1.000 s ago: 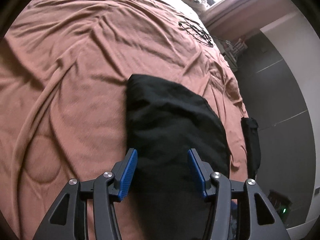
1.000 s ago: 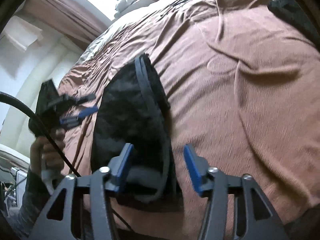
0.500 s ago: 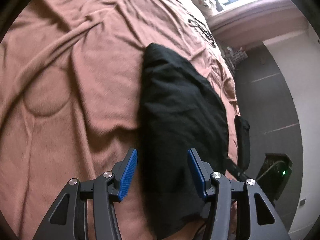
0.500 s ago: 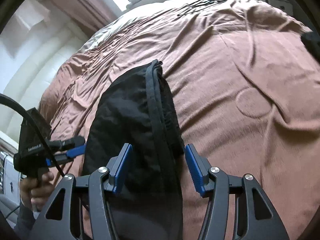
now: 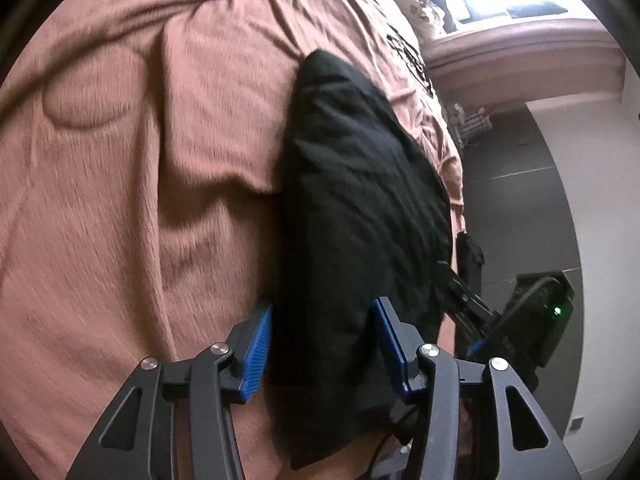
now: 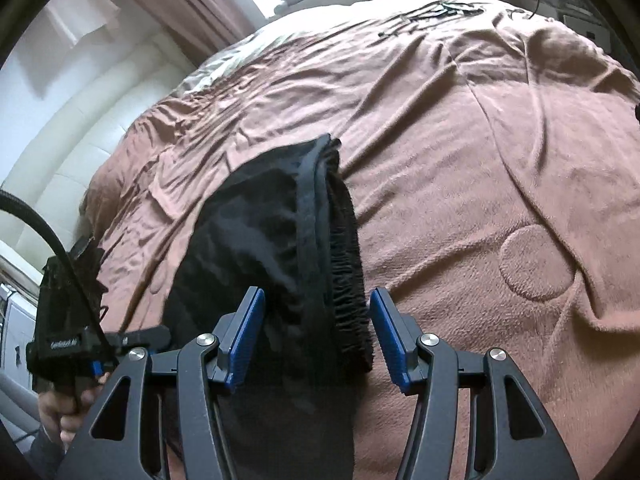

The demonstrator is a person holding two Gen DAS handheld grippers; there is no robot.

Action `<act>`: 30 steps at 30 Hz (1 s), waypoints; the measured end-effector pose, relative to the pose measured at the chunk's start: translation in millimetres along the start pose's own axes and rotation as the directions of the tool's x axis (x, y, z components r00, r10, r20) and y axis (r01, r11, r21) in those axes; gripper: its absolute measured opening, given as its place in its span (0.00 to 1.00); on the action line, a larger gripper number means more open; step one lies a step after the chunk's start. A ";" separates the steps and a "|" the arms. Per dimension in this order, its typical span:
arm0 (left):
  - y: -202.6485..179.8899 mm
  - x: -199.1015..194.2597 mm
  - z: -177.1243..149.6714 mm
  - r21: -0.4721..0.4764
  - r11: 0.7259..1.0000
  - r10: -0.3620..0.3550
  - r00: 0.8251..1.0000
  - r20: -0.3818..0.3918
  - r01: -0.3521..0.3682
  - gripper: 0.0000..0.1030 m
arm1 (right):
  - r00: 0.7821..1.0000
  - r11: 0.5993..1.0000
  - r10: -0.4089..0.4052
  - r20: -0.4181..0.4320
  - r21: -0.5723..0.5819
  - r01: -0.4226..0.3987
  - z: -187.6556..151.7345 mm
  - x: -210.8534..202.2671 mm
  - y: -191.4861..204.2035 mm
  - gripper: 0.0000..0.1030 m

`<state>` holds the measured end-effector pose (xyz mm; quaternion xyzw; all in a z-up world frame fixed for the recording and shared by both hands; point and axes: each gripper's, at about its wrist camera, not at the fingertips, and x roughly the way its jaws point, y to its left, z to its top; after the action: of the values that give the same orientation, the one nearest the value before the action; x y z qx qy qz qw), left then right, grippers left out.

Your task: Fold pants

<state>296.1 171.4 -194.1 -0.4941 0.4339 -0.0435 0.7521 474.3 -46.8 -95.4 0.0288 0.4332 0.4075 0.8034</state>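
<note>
Black pants (image 5: 356, 200) lie folded in a compact bundle on a brown blanket (image 5: 140, 160). In the right wrist view the pants (image 6: 256, 248) show their elastic waistband (image 6: 344, 264) along the right edge. My left gripper (image 5: 322, 344) is open, its blue pads either side of the bundle's near end. My right gripper (image 6: 316, 336) is open, its pads straddling the waistband end. Neither holds the cloth. The left gripper's body (image 6: 68, 332) shows at the left of the right wrist view, and the right gripper's body (image 5: 532, 320) shows at the right of the left wrist view.
The brown blanket (image 6: 480, 160) covers the whole bed. A black cable tangle (image 6: 436, 12) lies near the far end by pillows and stuffed toys. A padded white headboard (image 6: 80, 140) stands at left. Dark floor (image 5: 520, 200) lies beyond the bed edge.
Both grippers have moved in closer over the ends of the folded pants. Both stay open. The pants have not changed shape.
</note>
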 end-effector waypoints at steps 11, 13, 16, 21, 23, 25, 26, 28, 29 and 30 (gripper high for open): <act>-0.5 -11.0 -5.7 0.013 1.000 -0.014 1.000 -0.021 0.014 0.15 | 0.999 1.000 0.028 -0.040 -0.004 -0.029 -7.6 10.1 6.7 0.38; -2.9 -16.1 -3.2 0.025 1.000 -0.010 1.000 -0.018 0.011 0.14 | 0.999 0.999 0.033 -0.044 -0.001 -0.033 -6.6 8.9 8.9 0.37; -2.8 -25.5 -3.1 0.032 0.999 -0.003 1.000 -0.014 0.003 0.14 | 0.998 0.999 0.034 -0.057 0.009 -0.033 -8.4 9.3 11.2 0.36; -0.6 -36.2 1.7 0.027 1.000 -0.005 1.000 -0.026 0.005 0.14 | 0.997 0.999 0.032 -0.068 0.018 -0.031 -15.7 11.4 23.1 0.35; -1.1 -38.2 5.2 0.033 0.999 -0.001 0.999 -0.034 0.002 0.14 | 0.997 0.999 0.038 -0.073 0.031 -0.036 -18.8 11.7 26.8 0.35; 1.2 -42.1 6.5 0.042 0.999 0.006 0.999 -0.049 -0.004 0.14 | 0.996 0.998 0.047 -0.074 0.047 -0.043 -23.9 10.6 31.7 0.34; 0.1 -41.5 8.8 0.049 0.999 0.007 0.998 -0.055 -0.004 0.14 | 0.996 0.997 0.051 -0.075 0.055 -0.047 -25.3 10.8 32.5 0.34; 2.0 -44.6 12.3 0.058 0.998 0.010 0.998 -0.069 -0.006 0.14 | 0.994 0.993 0.075 -0.077 0.094 -0.068 -30.5 10.5 32.6 0.33; 4.3 -47.4 14.1 0.061 0.998 0.009 0.997 -0.079 -0.004 0.14 | 0.993 0.990 0.088 -0.079 0.113 -0.078 -33.1 10.8 32.2 0.32; 5.9 -50.1 15.1 0.067 0.998 0.011 0.996 -0.084 -0.005 0.14 | 0.992 0.988 0.096 -0.081 0.126 -0.086 -36.5 11.0 33.9 0.32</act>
<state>273.4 209.9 -166.1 -0.4647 0.4657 -0.0759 0.7493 429.9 -27.9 -112.0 0.0801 0.4902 0.4172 0.7611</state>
